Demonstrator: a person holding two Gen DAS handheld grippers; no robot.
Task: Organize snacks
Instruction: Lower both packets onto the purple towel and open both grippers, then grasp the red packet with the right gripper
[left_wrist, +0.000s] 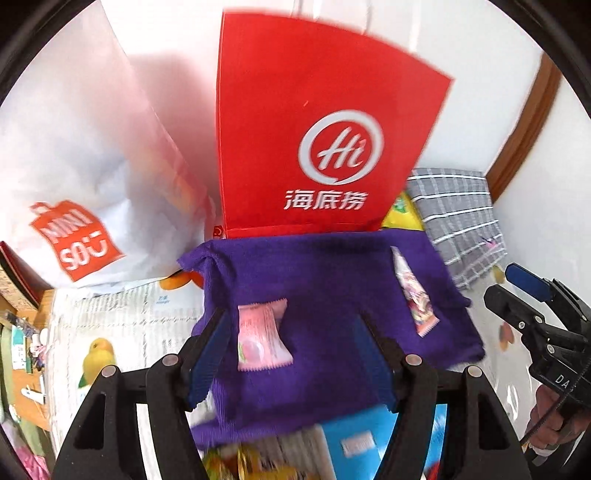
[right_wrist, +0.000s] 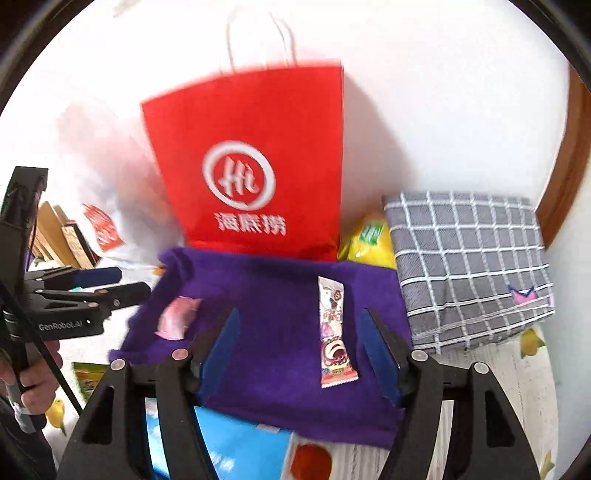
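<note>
- The pink plastic-wrapped snack packet (left_wrist: 263, 336) lies flat on the left part of the purple ribbed cloth (left_wrist: 325, 280), long axis running near to far.
- The long, narrow snack stick wrapper with cartoon print (right_wrist: 334, 334) lies on the cloth's right part, also pointing near to far.
- The left gripper (left_wrist: 295, 354) hangs over the cloth with jaws apart, nothing pressed between them.
- The right gripper (right_wrist: 299, 350) likewise stands parted and empty.
- The red paper carrier bag (right_wrist: 255, 170) stands upright behind the cloth.
- The yellow packet (right_wrist: 369, 240) behind the cloth is half hidden; its print is unreadable.
</note>
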